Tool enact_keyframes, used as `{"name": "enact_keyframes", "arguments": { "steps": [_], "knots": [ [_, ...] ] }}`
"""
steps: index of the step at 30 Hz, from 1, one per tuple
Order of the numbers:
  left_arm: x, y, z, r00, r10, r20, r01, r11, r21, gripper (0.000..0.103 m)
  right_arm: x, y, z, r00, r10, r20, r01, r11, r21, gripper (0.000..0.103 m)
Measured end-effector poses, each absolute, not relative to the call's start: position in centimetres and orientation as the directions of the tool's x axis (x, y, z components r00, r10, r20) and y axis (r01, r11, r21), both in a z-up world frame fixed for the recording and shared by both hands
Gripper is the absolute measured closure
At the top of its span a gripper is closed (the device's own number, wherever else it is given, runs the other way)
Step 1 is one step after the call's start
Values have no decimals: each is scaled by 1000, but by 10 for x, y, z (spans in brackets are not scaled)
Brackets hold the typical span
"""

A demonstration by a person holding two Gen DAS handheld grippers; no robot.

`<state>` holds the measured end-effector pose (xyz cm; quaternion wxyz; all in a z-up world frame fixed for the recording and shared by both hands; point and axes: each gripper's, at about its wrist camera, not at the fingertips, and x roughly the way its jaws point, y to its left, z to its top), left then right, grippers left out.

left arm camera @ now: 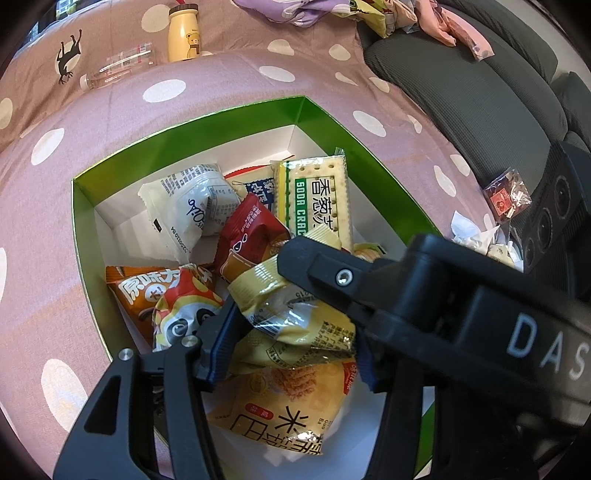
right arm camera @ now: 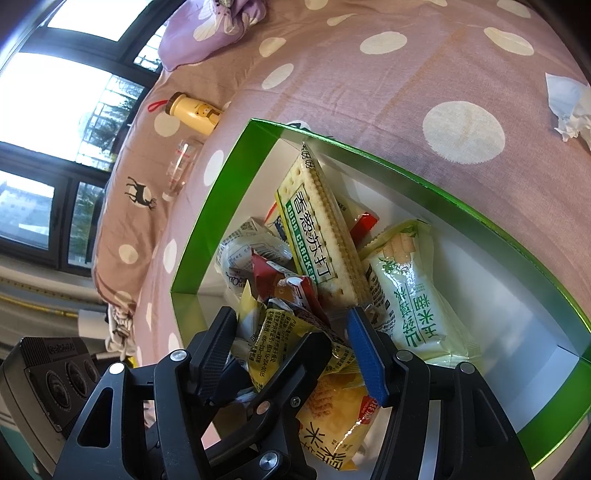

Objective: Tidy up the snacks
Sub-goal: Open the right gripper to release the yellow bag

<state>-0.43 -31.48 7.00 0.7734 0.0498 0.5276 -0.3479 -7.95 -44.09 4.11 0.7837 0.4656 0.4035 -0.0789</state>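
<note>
1. Left gripper (left arm camera: pixel 295 332) is clamping the yellow packet (left arm camera: pixel 273 291) over the box's (left arm camera: pixel 229 125) near edge
2. Right gripper (right arm camera: pixel 291 321) is straddling it, jaws open
3. Packing step is running; next move is calling for right's retreat, then left's release

a mauve bedspread with white polka dots (left arm camera: pixel 229 96) carries a yellow bear-print bottle (left arm camera: pixel 183 35) beside a clear plastic bottle (left arm camera: pixel 118 68) lying flat. crumpled white tissue (right arm camera: pixel 570 105) lies apart, a lilac floral pillow (right arm camera: pixel 214 29) farther back.
</note>
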Motion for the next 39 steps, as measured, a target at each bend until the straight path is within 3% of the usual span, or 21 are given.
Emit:
{"name": "enact_keyframes", "arguments": {
  "steps": [29, 32, 39],
  "knots": [
    [-3, -315, 69, 196, -483, -853, 600, 748, -286, 47, -80, -440, 40, 661, 255, -706, 500, 552, 667, 37],
    [-3, -316, 69, 196, -476, -857, 604, 747, -277, 47, -80, -440, 39, 651, 243, -719, 514, 555, 654, 28],
    [-3, -315, 69, 197, -478, -856, 605, 746, -278, 47, -82, -440, 38, 648, 229, -726, 519, 565, 641, 27]
  ]
}}
